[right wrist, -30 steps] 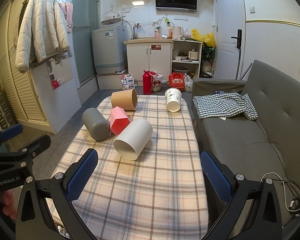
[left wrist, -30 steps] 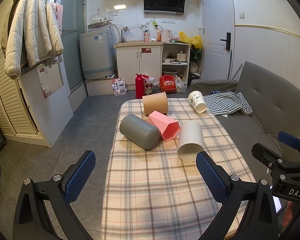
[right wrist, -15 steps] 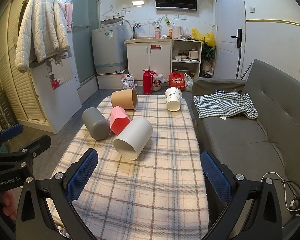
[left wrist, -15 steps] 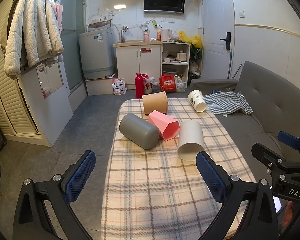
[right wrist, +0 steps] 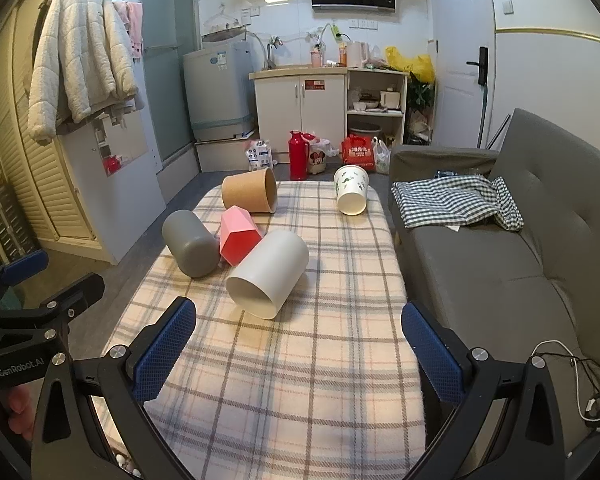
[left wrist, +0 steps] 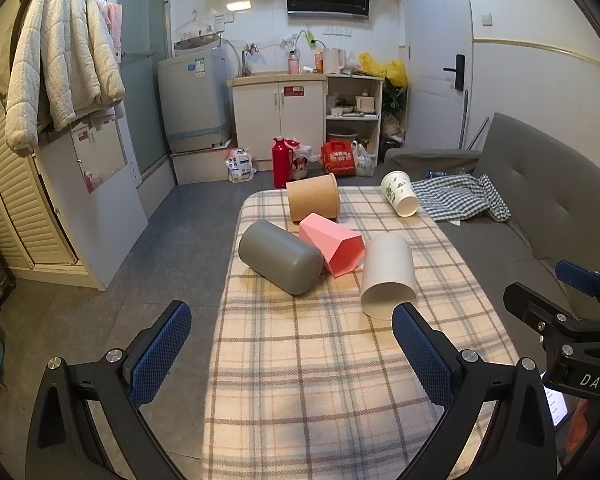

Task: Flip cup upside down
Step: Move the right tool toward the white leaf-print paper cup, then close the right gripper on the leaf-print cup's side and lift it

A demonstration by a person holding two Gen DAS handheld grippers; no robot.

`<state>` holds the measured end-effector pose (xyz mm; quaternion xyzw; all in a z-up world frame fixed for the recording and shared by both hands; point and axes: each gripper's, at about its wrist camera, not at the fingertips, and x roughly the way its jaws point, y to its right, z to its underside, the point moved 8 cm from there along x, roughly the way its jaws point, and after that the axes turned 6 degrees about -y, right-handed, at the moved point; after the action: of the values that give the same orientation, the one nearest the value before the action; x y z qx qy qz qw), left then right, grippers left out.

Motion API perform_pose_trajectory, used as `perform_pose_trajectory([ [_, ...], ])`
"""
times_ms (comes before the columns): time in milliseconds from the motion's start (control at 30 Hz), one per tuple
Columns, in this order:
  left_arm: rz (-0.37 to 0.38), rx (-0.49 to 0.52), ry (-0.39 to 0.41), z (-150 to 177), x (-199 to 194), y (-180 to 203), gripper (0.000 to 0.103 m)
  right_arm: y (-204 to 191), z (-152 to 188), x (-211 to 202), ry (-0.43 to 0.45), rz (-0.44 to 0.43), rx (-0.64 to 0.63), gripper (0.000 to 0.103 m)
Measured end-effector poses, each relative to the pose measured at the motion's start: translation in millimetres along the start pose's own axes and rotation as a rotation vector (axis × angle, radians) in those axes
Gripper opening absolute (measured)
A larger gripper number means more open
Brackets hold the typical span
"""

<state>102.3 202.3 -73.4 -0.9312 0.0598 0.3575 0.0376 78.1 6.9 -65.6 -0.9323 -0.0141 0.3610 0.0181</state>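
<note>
Several cups lie on their sides on the plaid-covered table point(left wrist: 320, 380): a white cup point(left wrist: 388, 276) point(right wrist: 268, 278) with its mouth toward me, a grey cup point(left wrist: 280, 256) point(right wrist: 190, 244), a pink faceted cup point(left wrist: 334, 242) point(right wrist: 238, 234), a brown paper cup point(left wrist: 314, 202) point(right wrist: 250, 196) and a printed paper cup point(left wrist: 400, 198) point(right wrist: 352, 194) at the far right. My left gripper point(left wrist: 292, 352) is open and empty over the near table, short of the cups. My right gripper point(right wrist: 300, 346) is open and empty, just short of the white cup.
A grey sofa point(right wrist: 500, 264) with a checked cloth point(right wrist: 456, 204) runs along the table's right side. The floor drops off at the table's left edge. Cabinets, a red thermos point(right wrist: 298, 156) and bags stand beyond the far end.
</note>
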Motion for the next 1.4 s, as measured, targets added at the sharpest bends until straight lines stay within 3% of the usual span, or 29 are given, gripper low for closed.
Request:
perform_pose_trajectory([
  [300, 0.005, -0.011, -0.026, -32.9, 22.3, 1.2, 0.103, 14.6, -27.6, 24.1, -0.014, -0.004, 0.012, 0.103],
  [567, -0.001, -0.026, -0.057, -85.4, 73.3, 1.1, 0.103, 46.5, -94.9, 75.0, -0.014, 0.044, 0.04, 0.103],
  [800, -0.017, -0.032, -0.085, -127.7, 138.3, 0.8, 0.103, 77.1, -158.1, 165.3, -0.057, 0.086, 0.056, 0.103],
  [1067, -0.04, -0.032, -0.145, -139.1, 203.7, -1.4, 0.103, 105.4, -177.7, 289.6, -0.189, 0.082, 0.091, 0.101],
  [1233, -0.037, -0.032, -0.173, -133.1, 220.4, -4.0, 0.103, 109.5, -170.9, 341.7, -0.262, 0.062, 0.102, 0.089],
  [1367, -0.038, -0.021, -0.188, -129.3, 223.5, -2.5, 0.103, 110.0, -161.6, 359.7, -0.314, 0.031, 0.113, 0.06],
  [1400, -0.041, -0.017, -0.188, -128.9, 220.9, -1.3, 0.103, 110.6, -160.8, 358.7, -0.316, 0.026, 0.114, 0.06],
])
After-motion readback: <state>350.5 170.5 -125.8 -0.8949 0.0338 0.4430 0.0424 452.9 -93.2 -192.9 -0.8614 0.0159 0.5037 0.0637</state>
